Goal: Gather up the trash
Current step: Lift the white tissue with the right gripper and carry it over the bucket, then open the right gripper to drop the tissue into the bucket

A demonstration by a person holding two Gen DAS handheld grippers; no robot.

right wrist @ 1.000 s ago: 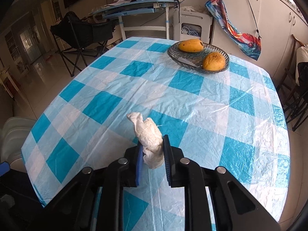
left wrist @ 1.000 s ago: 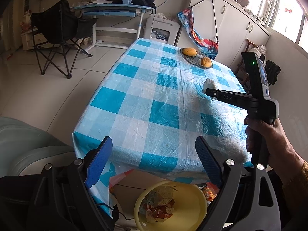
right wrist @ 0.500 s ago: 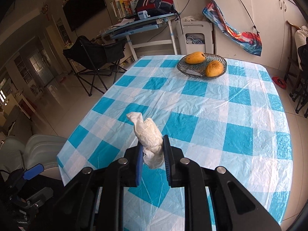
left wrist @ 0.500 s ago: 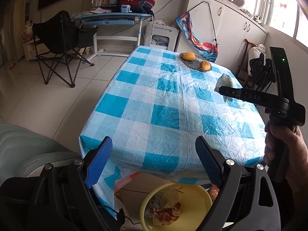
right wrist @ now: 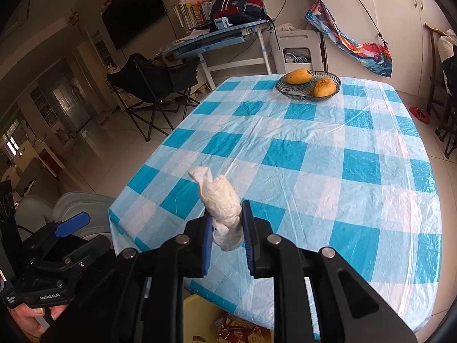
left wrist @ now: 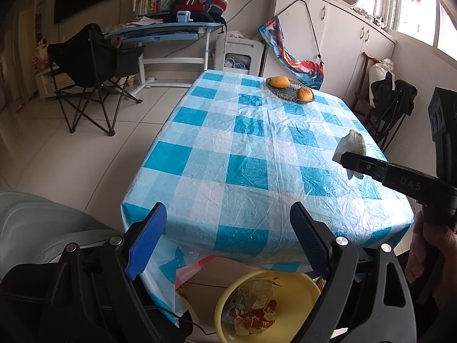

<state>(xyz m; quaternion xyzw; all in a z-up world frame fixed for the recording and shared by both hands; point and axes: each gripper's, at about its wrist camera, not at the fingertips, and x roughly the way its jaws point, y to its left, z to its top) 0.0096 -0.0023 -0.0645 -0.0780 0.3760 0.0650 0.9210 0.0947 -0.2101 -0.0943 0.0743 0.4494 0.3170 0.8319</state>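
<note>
- My right gripper [right wrist: 227, 235] is clamped tight on a crumpled white tissue [right wrist: 221, 203], which I hold in the air above the near part of the table, clear of the cloth.
- My left gripper [left wrist: 228, 240] is spread wide with nothing between its blue pads, hanging over the table's near edge.
- Below that edge sits a yellow basin [left wrist: 297, 288] holding wrappers [left wrist: 251, 311].
- The blue-and-white checked tablecloth [right wrist: 328, 171] is bare except for a glass dish [right wrist: 310, 93] with two mangoes [right wrist: 298, 76] at the far end.
- A black folding chair [left wrist: 94, 65] and a desk [left wrist: 165, 30] stand well apart, beyond the table.
</note>
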